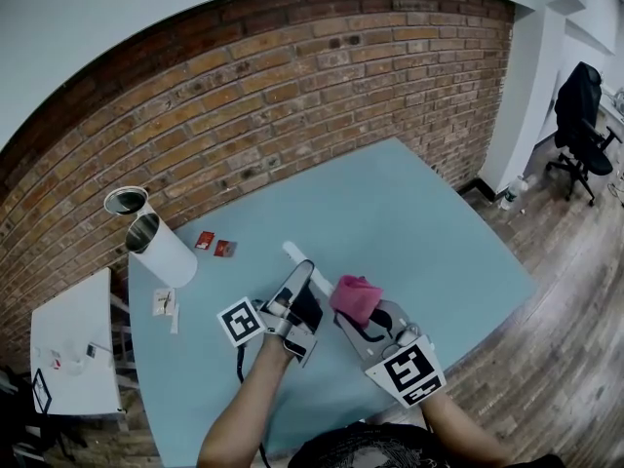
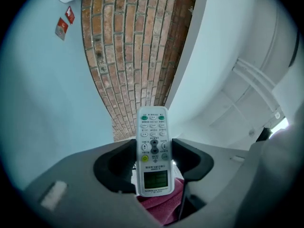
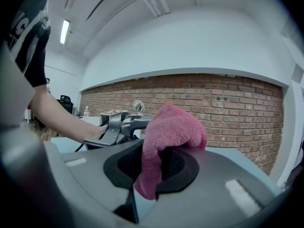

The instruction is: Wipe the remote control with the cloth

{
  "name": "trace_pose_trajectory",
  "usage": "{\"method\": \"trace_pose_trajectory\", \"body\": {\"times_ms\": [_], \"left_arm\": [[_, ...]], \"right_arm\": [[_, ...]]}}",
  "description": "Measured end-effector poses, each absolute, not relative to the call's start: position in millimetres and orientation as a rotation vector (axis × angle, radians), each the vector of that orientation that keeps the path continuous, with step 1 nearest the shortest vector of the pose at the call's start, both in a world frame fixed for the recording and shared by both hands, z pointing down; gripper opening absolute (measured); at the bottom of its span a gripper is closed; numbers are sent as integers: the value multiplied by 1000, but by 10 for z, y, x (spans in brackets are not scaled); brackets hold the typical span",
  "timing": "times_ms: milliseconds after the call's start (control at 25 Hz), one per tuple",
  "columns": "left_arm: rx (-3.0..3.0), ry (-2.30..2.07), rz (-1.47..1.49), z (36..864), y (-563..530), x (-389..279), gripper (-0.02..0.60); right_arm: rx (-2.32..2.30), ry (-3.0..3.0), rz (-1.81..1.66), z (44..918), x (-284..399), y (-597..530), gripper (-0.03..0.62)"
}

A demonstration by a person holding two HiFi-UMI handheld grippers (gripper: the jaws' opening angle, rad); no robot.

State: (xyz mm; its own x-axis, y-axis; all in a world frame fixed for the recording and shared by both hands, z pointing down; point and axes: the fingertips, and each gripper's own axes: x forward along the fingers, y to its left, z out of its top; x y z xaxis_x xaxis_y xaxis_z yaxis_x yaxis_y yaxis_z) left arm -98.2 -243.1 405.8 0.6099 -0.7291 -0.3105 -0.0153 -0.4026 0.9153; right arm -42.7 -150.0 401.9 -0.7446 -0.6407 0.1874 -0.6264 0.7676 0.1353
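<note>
Because the remote (image 2: 153,148) needs its face bare for wiping, the left gripper (image 1: 297,295) clamps it by its long sides, up over the table (image 1: 419,222), while the right gripper (image 1: 375,322) is closed on the cloth (image 1: 356,298) just beside it. The remote is white and slim, with rows of buttons and a small greenish screen.

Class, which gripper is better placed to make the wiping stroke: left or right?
Right: the right gripper holds the pink cloth beside the remote control, which the left gripper clamps.
</note>
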Motion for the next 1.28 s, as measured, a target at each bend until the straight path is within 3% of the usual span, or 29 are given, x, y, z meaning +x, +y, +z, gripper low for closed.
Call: {"method": "trace_pose_trajectory", "body": {"times_ms": [1280], "left_arm": [[2193,-711,-277,4553,-2220,-622,238]], "right_arm": [[1084,-2797,-15,3821,-264,-1661,63]]}}
